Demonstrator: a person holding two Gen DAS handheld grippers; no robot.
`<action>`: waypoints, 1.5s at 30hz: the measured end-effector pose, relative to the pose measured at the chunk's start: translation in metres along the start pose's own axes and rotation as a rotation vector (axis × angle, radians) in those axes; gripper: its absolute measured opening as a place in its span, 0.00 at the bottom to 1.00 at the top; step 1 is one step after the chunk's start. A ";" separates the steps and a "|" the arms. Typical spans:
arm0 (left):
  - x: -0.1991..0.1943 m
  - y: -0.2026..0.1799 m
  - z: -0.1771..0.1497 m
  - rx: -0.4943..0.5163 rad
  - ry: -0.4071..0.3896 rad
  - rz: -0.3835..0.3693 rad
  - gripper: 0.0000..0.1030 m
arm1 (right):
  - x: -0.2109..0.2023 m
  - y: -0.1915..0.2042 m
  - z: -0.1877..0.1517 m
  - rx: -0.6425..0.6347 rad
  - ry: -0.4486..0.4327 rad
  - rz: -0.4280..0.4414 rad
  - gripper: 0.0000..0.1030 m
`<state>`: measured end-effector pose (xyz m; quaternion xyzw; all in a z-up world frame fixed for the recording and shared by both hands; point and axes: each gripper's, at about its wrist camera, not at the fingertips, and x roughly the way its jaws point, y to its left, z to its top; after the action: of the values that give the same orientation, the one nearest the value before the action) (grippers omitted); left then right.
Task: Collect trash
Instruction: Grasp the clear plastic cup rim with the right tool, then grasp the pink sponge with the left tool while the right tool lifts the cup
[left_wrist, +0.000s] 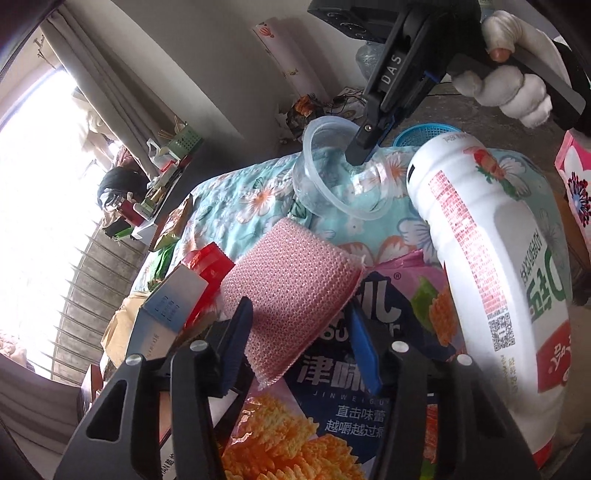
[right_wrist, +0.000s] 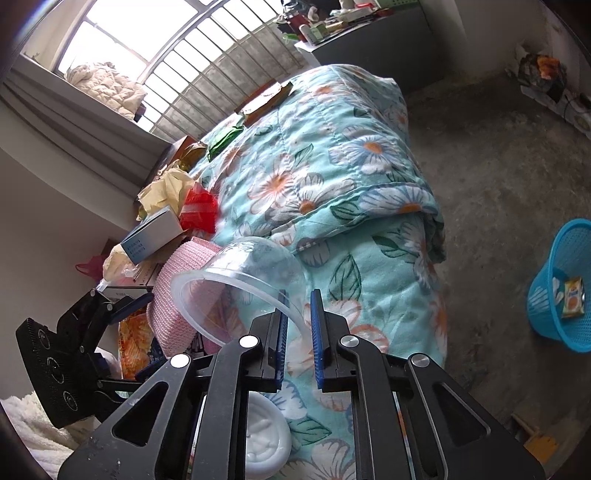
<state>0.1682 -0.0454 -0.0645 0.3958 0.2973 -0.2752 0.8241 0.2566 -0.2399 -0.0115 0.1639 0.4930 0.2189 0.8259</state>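
Bed (right_wrist: 332, 155), under a floral quilt, carries the litter: a white bottle (left_wrist: 491, 258), a snack bag (left_wrist: 332, 387), a pink sponge (left_wrist: 295, 280), a small box (left_wrist: 173, 299), a red wrapper (left_wrist: 207, 258) and a clear cup (right_wrist: 240, 280).

Cup: empty as far as can be seen, lying tilted with its mouth toward the left side of the right wrist view. The right hand-held gripper (right_wrist: 298, 332) pinches its rim, one pad inside the wall and one outside; the left wrist view confirms a finger reaching into the mouth. The cup appears raised just above the quilt, though contact with the sponge cannot be ruled out.

Basket (right_wrist: 561, 288): blue, mesh-walled, on the concrete floor well apart from the bed. It holds an orange-printed packet (right_wrist: 573, 297) and at least one pale scrap beside it.

Left hand-held gripper (left_wrist: 299, 343): fingers spread on either side of the sponge's near corner, gripping nothing.

Likely faults, by judgement. The thin rim may flex and slip from the narrow pinch while the cup travels toward the basket, dropping it on the floor. The basket is light and leans in this view; a hard drop against its edge could tip it. If the left fingers close now, they may take the sponge, which may not be trash, instead of the bag beneath.
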 end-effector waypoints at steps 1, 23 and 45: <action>-0.002 0.001 0.000 -0.003 -0.006 0.004 0.42 | -0.001 0.000 0.000 0.004 -0.004 0.002 0.06; -0.036 0.013 0.016 -0.014 -0.148 0.136 0.22 | -0.034 0.003 -0.002 0.056 -0.111 0.010 0.04; -0.098 0.037 0.047 -0.152 -0.348 0.102 0.21 | -0.102 0.010 -0.028 0.128 -0.256 -0.026 0.04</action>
<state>0.1399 -0.0422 0.0469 0.2936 0.1500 -0.2739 0.9035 0.1872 -0.2827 0.0563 0.2366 0.3986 0.1534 0.8727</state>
